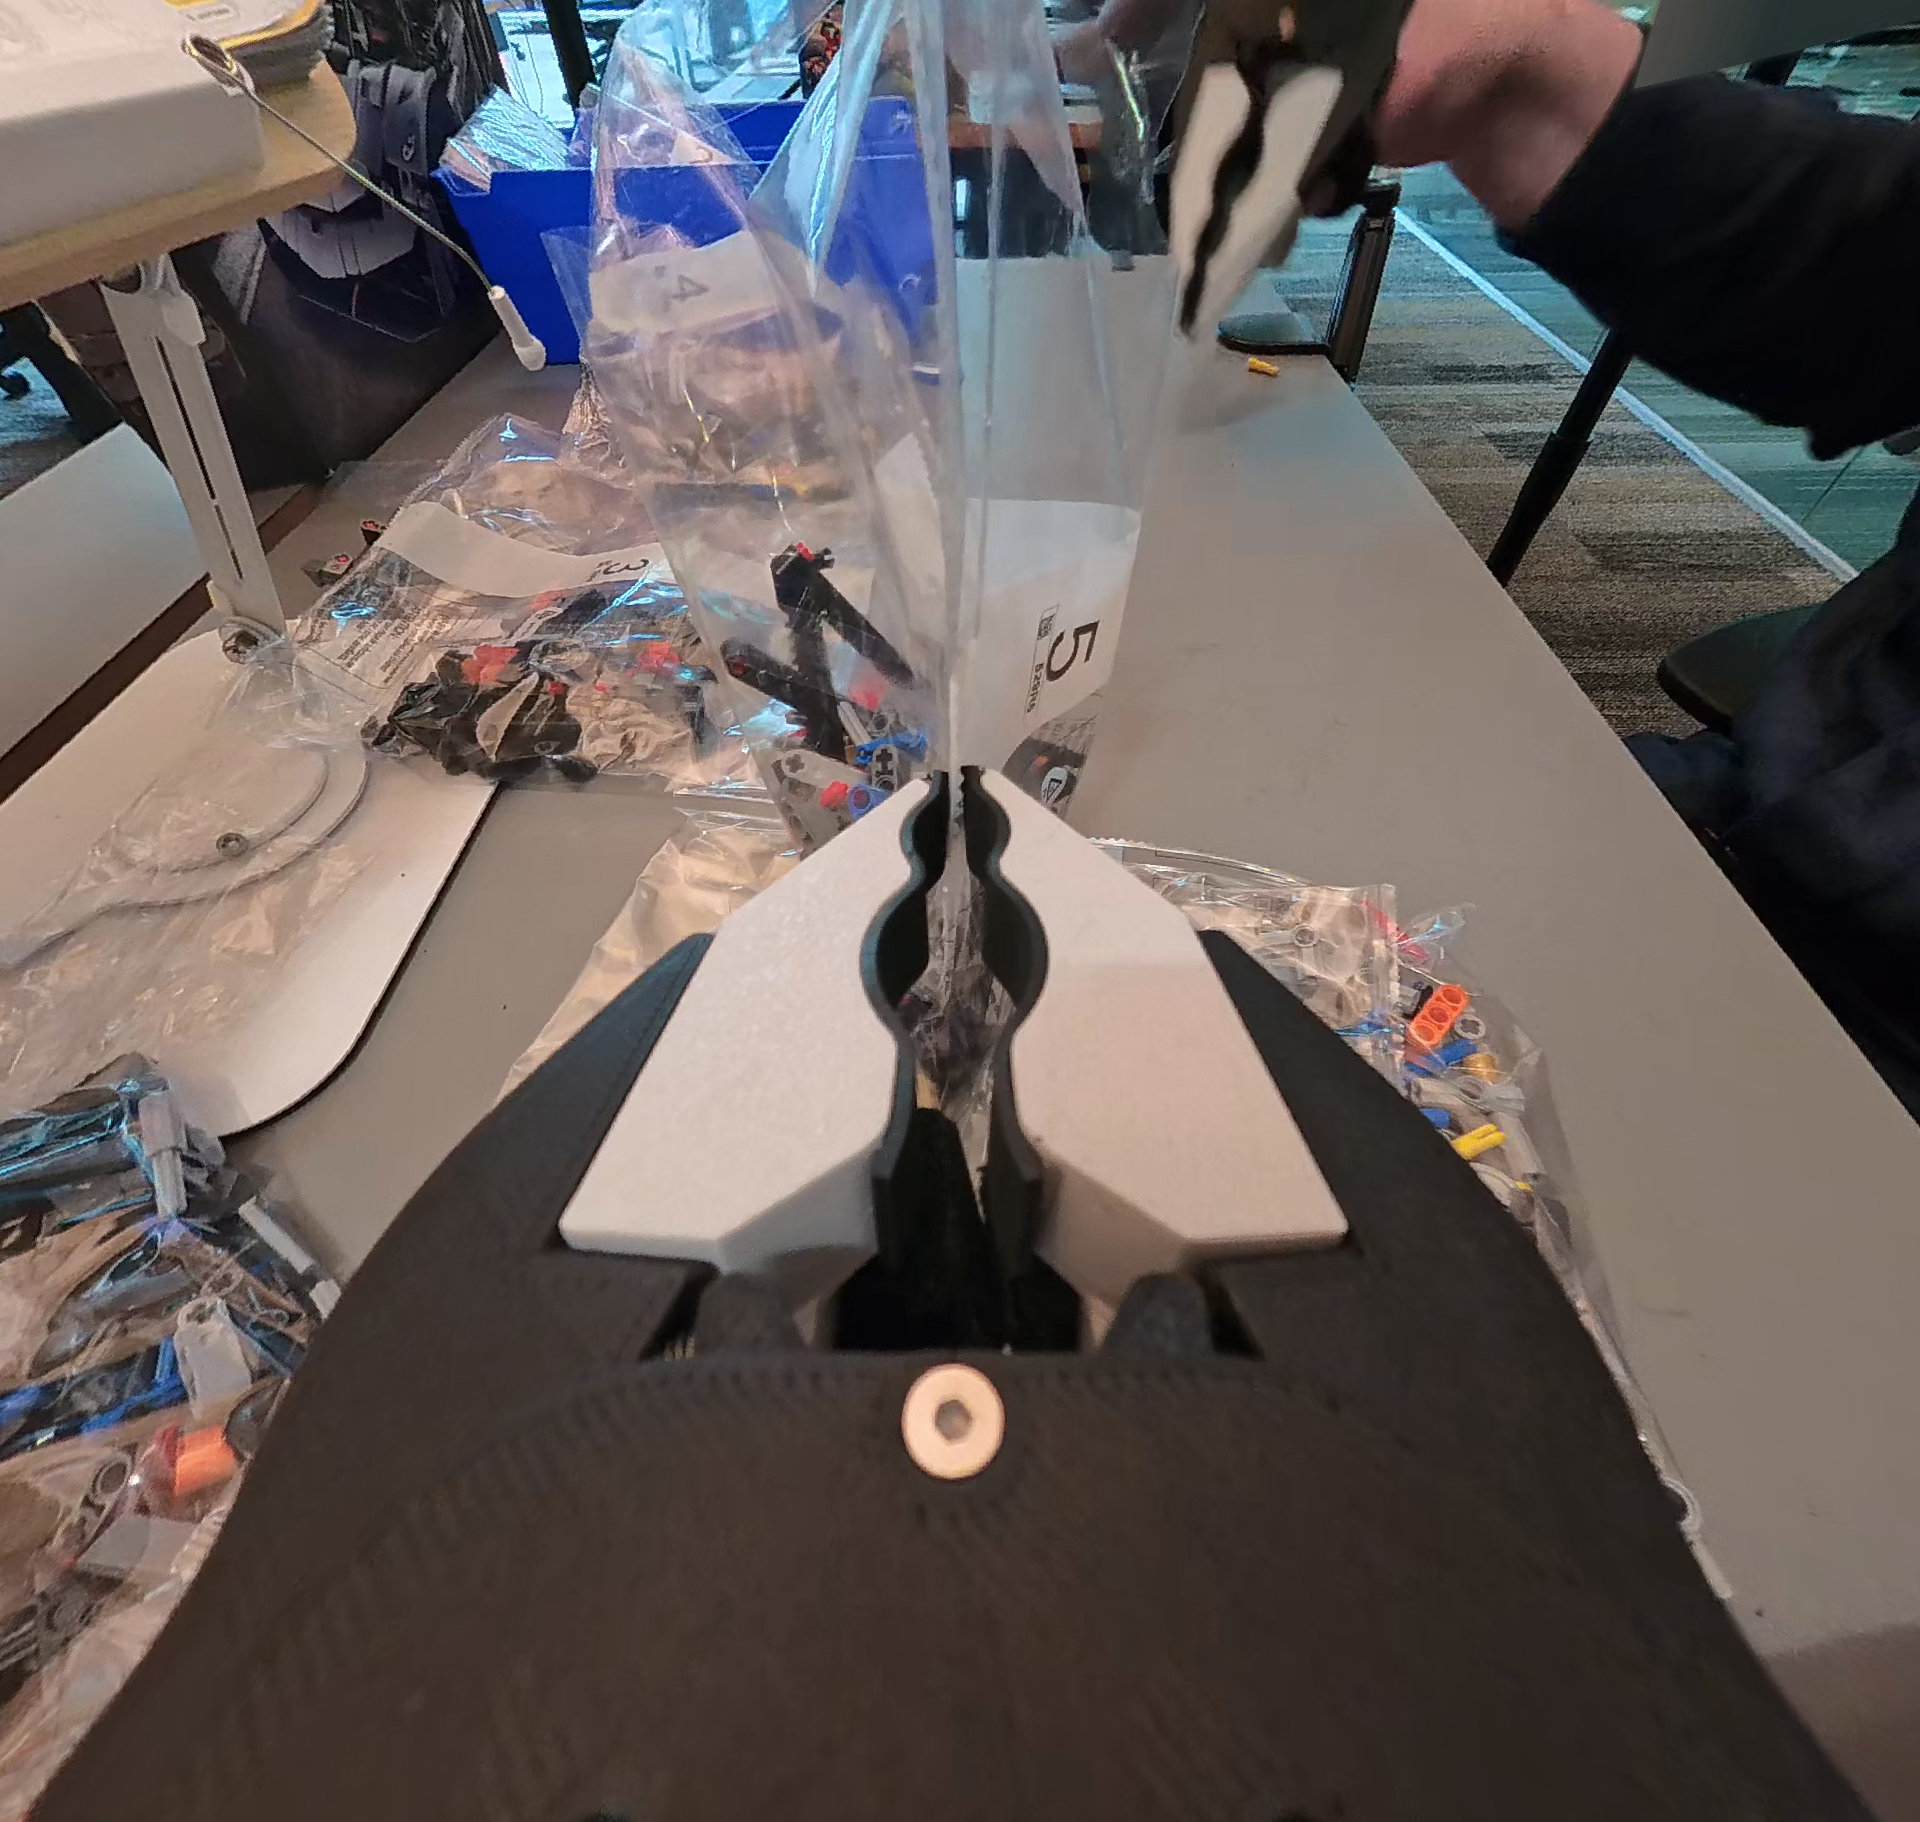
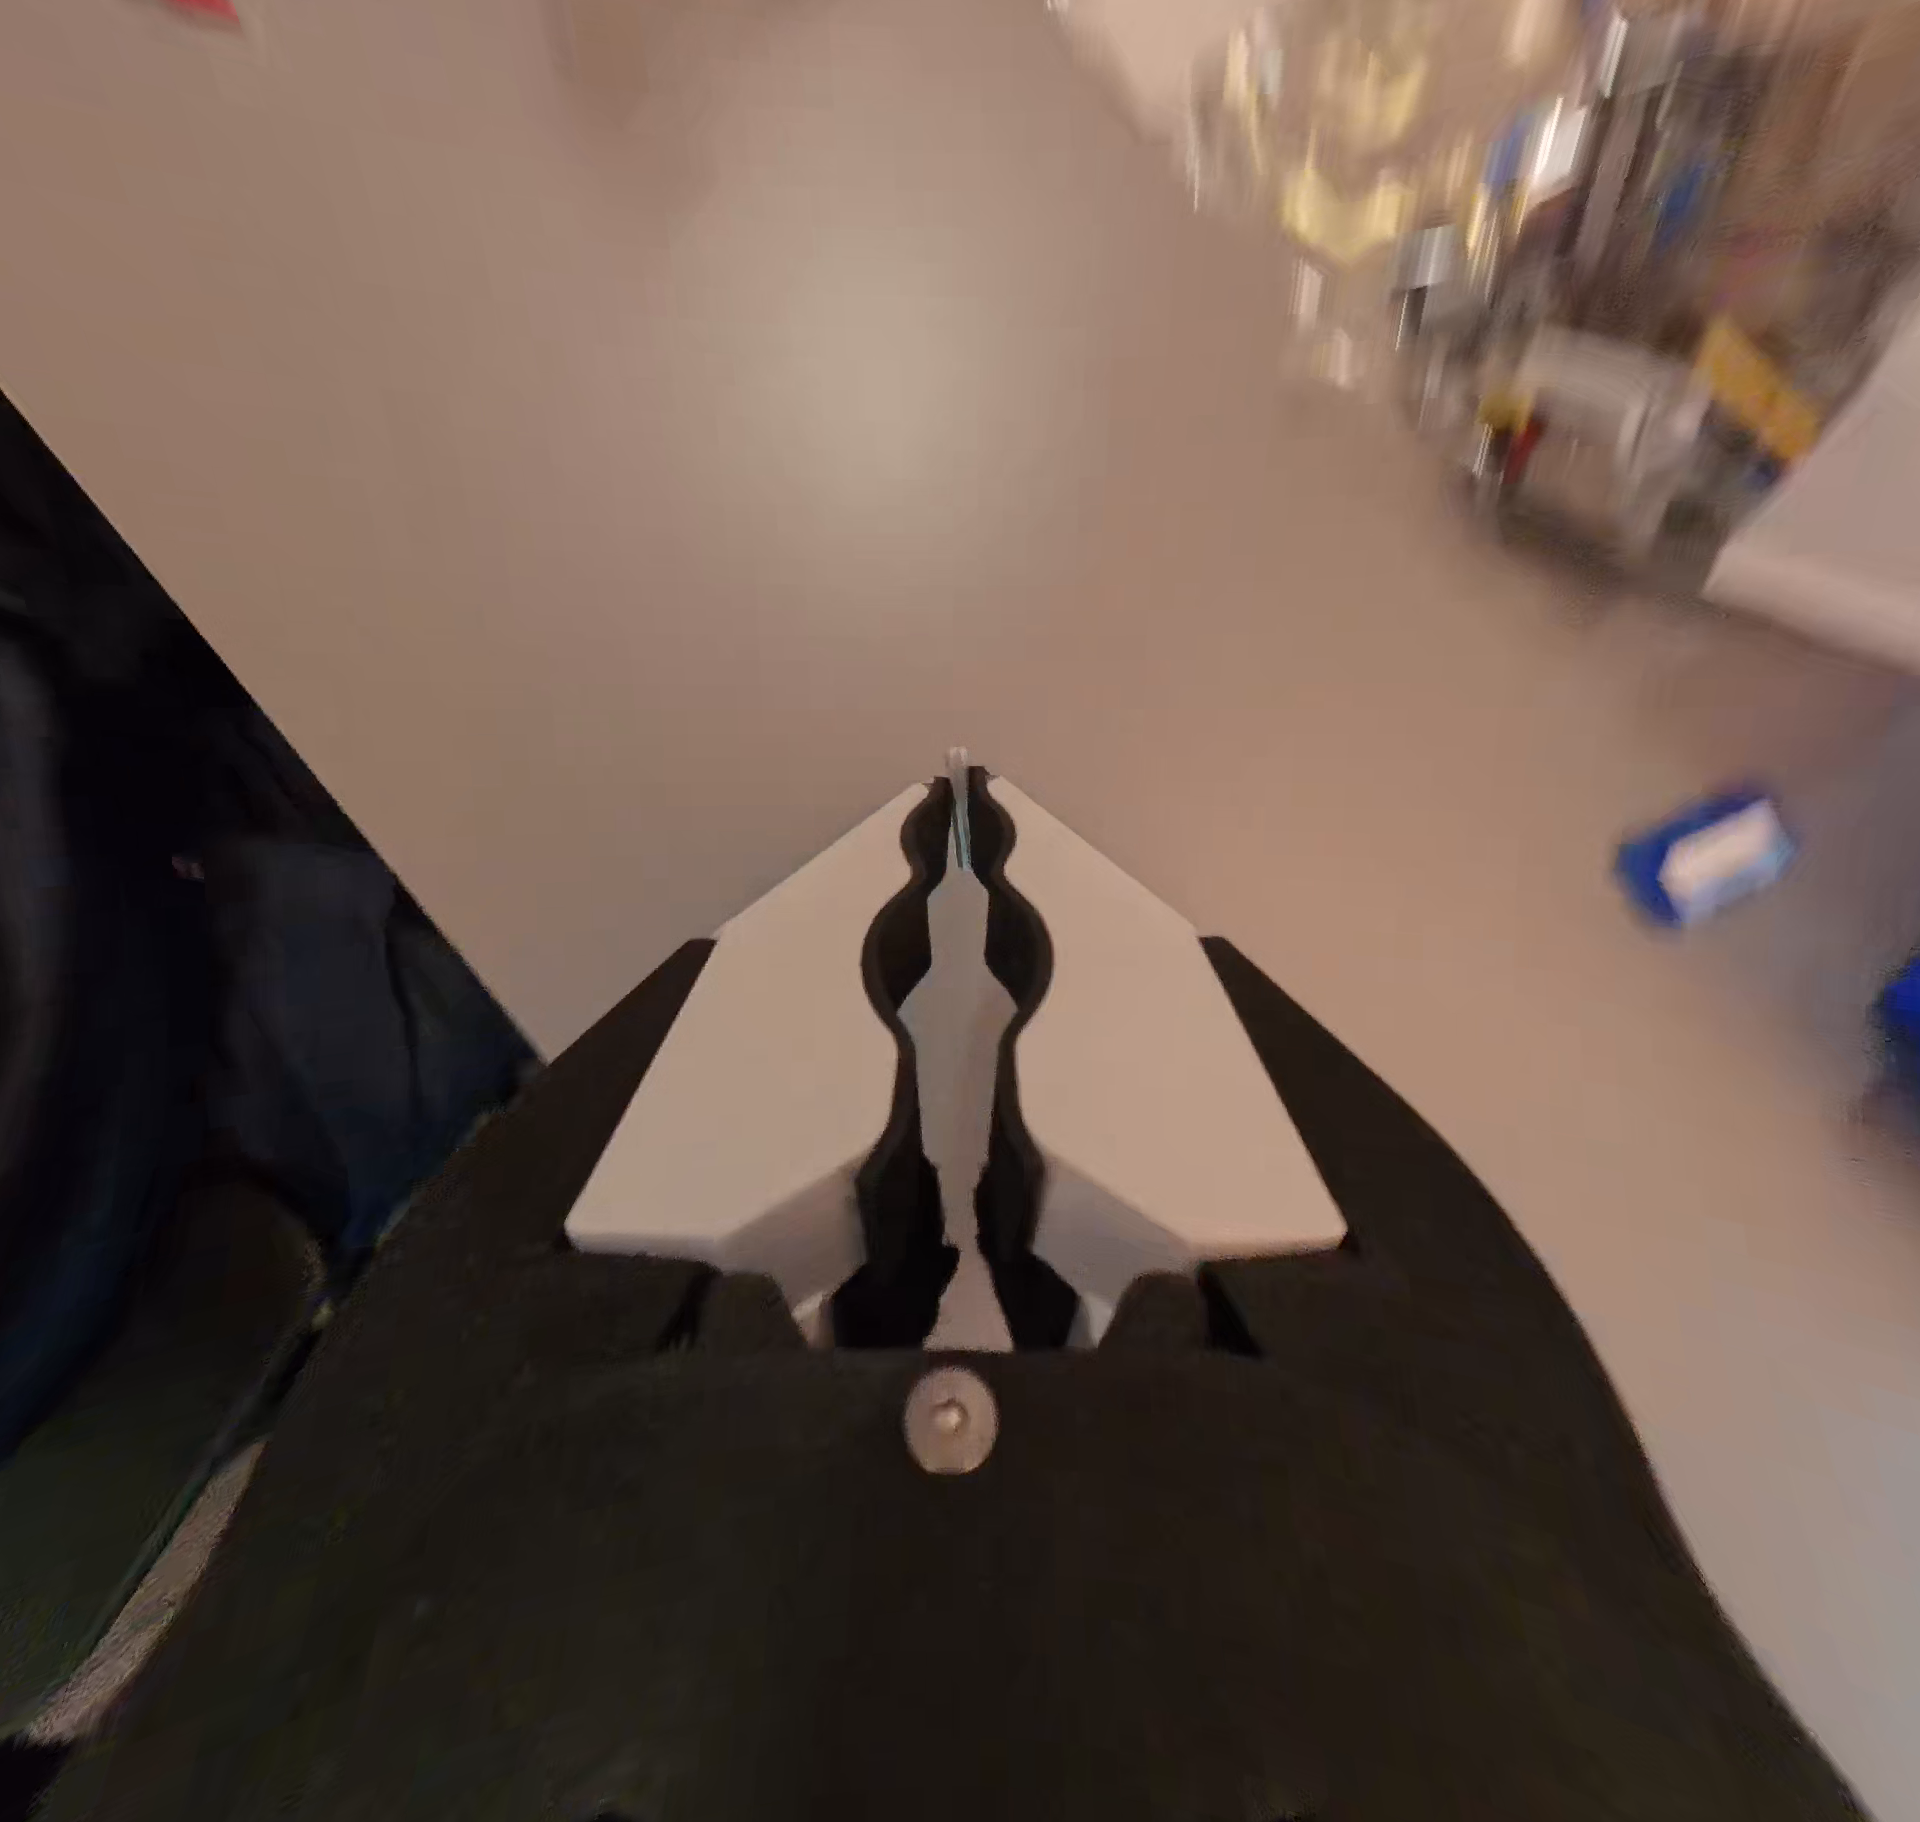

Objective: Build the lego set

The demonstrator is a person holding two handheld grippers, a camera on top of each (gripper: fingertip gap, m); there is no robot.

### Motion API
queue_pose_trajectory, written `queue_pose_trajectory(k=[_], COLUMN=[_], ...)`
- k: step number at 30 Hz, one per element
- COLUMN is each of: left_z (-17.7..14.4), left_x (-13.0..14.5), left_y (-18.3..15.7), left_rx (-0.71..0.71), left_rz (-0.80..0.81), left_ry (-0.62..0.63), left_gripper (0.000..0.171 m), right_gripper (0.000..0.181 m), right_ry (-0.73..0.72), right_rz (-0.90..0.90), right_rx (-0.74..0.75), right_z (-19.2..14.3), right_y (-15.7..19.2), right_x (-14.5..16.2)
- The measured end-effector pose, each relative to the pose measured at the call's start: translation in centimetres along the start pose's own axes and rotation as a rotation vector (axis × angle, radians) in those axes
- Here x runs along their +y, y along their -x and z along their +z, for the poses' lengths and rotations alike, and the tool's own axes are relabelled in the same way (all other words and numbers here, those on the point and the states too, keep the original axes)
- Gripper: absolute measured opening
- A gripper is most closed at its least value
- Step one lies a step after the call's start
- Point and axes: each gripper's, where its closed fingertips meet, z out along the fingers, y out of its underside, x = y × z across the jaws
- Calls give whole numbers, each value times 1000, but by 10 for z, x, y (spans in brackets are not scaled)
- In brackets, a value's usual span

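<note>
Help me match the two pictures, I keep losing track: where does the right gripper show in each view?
Left wrist view: the right gripper is at the upper right, raised above the grey table, tips pointing down.
Right wrist view: it fills the lower centre, tips pinching a thin clear sliver.
Shared landmark: the grey table.

right gripper (image 2: pixel 958 785) | jaws nearly closed on thin clear sliver; table (image 2: pixel 727 370) blurred

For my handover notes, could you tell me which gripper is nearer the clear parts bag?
Left. The left gripper pinches the clear parts bag; the right gripper hangs beside it.
</note>
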Motion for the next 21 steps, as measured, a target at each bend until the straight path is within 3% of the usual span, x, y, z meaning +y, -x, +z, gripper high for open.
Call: queue_pose_trajectory(k=[7, 11, 15, 21], left_z=[-3, -4, -4, -4], left_x=[0, -1, 0, 0], left_y=[1, 0, 1, 1], left_rx=[-2, 0, 1, 2], left_rz=[-3, 0, -3, -3], left_ry=[-11, -12, -14, -13], left_gripper=[1, 1, 1, 1], right_gripper=[1, 0, 1, 14], right_ry=[-358, -420, -374, -244], right_rz=[-245, -300, -293, -308], right_rx=[-147, -222, -373, -369], right_z=[21, 46, 74, 99], right_y=[51, 70, 88, 91], right_x=[-199, -271, -296, -289])
